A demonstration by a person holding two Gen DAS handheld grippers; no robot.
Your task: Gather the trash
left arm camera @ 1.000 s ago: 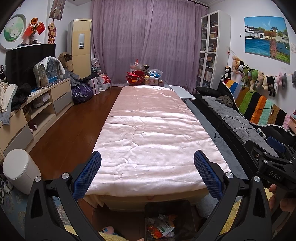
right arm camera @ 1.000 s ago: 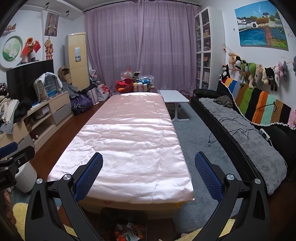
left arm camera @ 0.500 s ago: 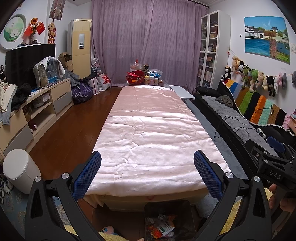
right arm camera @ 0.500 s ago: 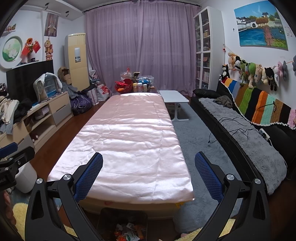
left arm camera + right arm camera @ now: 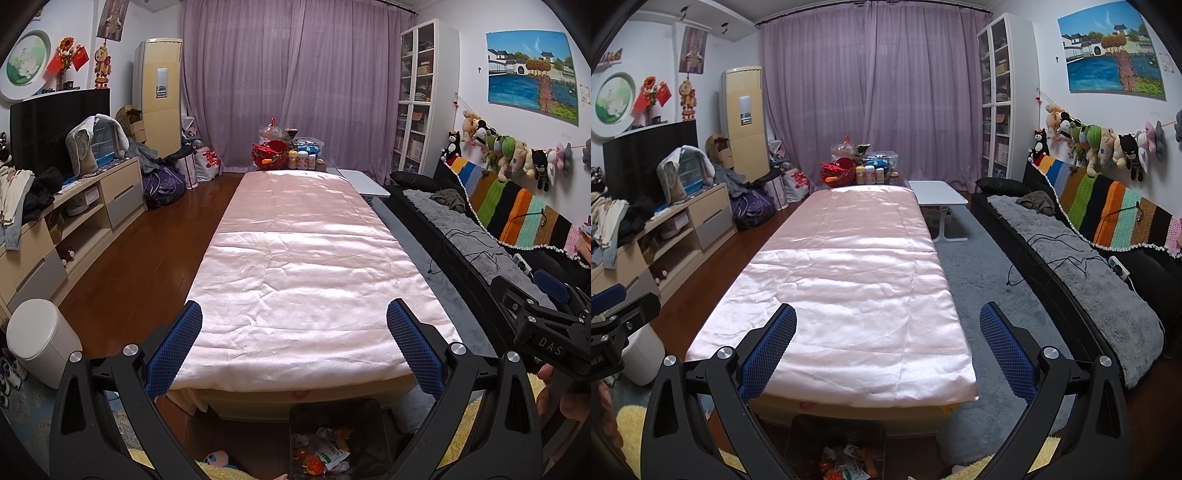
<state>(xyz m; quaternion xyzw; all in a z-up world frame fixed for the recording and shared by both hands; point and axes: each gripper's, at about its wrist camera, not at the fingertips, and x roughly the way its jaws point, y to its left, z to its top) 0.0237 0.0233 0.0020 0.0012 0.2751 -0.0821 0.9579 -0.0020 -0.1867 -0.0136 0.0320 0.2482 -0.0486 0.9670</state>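
Note:
A dark bin (image 5: 334, 411) with several crumpled wrappers (image 5: 325, 450) inside stands on the floor at the near end of a long table under a pink satin cloth (image 5: 303, 258). The same bin (image 5: 836, 428) shows at the bottom of the right wrist view, wrappers (image 5: 849, 467) in it. My left gripper (image 5: 294, 343) hangs open above the bin and the table's near end, nothing between its blue pads. My right gripper (image 5: 887, 345) is open and empty too, held level beside it. No loose trash lies on the cloth.
A white lidded pail (image 5: 40, 341) stands on the wood floor at left by a low cabinet (image 5: 74, 221). Jars and a red basket (image 5: 269, 153) crowd the table's far end. A black sofa with grey throw (image 5: 1082, 280), grey rug (image 5: 982, 280) and white side table (image 5: 938, 194) lie right.

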